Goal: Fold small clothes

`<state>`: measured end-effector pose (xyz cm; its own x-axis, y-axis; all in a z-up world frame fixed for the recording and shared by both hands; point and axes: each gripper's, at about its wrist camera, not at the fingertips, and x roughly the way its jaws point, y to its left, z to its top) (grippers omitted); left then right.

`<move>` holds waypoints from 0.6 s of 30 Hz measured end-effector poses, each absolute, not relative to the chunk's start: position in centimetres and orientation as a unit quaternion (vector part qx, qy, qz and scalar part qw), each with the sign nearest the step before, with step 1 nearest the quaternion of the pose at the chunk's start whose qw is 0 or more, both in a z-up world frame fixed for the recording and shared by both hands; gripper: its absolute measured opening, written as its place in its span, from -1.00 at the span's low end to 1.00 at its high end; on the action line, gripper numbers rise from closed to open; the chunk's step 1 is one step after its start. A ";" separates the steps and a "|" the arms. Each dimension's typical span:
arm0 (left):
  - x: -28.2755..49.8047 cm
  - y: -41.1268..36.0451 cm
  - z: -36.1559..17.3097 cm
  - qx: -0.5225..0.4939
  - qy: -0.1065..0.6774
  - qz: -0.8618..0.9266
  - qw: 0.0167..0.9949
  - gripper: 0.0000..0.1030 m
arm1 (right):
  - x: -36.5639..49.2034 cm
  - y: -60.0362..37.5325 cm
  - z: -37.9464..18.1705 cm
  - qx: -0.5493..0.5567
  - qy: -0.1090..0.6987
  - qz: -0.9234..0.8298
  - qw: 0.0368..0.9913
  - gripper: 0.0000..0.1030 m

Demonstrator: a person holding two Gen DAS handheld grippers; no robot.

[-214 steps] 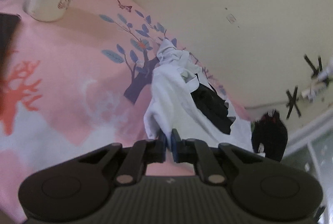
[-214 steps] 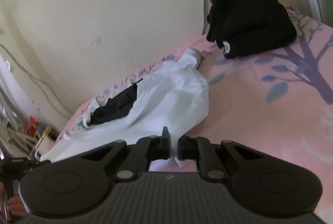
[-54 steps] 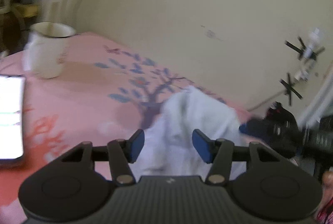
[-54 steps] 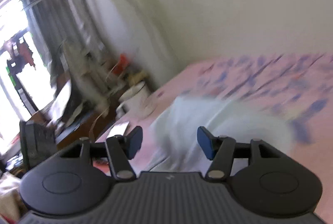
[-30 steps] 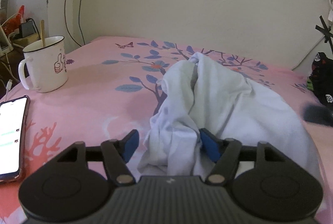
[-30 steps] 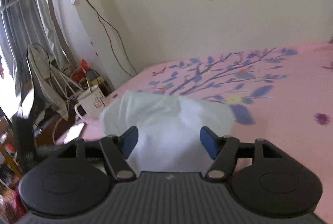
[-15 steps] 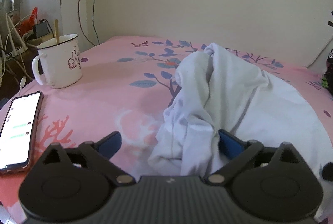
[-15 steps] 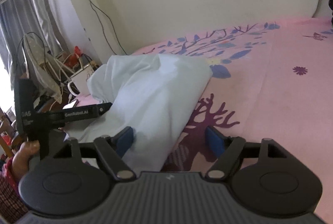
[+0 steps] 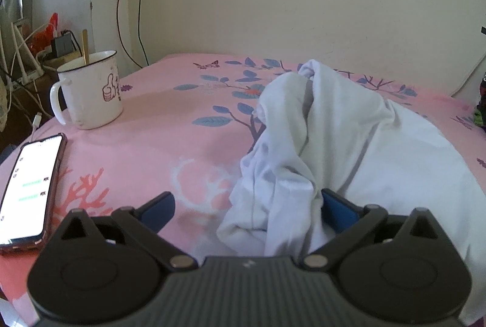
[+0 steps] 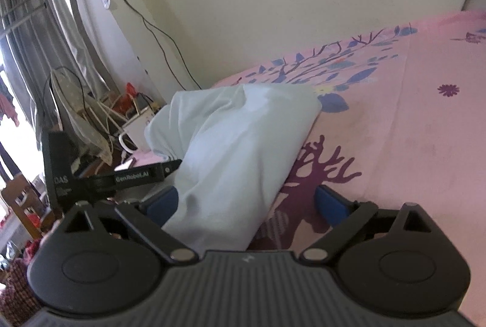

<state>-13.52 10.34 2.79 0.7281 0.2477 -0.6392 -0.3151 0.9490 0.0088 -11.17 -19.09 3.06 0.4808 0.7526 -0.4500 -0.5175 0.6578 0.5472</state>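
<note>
Across the middle and right of the left wrist view, the white garment (image 9: 349, 138) lies in a rumpled heap on the pink bed sheet (image 9: 170, 138), one bunched end rising toward the wall and its near hem reaching down between the blue pads. The left gripper (image 9: 247, 207) stands wide apart; its jaws have just been opening, and the cloth sits loosely between them, brushing the right-hand pad but not pinched. The garment looks set down, not held, probably so it can be taken up again at a better edge.

At the centre of the right wrist view, the same garment (image 10: 240, 151) shows as a smoother mound running up toward the upper middle of the frame. The right gripper (image 10: 246, 204) is also spread; its jaws have just been opening, with the near end of the cloth against the left pad and clear of the right one.

Toward the left of the left wrist view, a white mug (image 9: 89, 90) with a stick in it and a lit phone (image 9: 29, 187) rest on the sheet, well apart from the cloth. No neat fold is visible yet, so the folding seems far from finished.
</note>
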 end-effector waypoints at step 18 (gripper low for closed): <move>-13.6 9.6 2.8 -0.029 0.339 0.157 0.927 1.00 | -10.4 -20.0 2.7 0.200 0.350 0.393 0.826 0.76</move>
<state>-13.55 9.64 2.78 0.7215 0.2709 -0.6373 -0.3105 0.9492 0.0520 -10.37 -20.04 2.73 0.4460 0.7900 -0.4207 -0.5108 0.6106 0.6052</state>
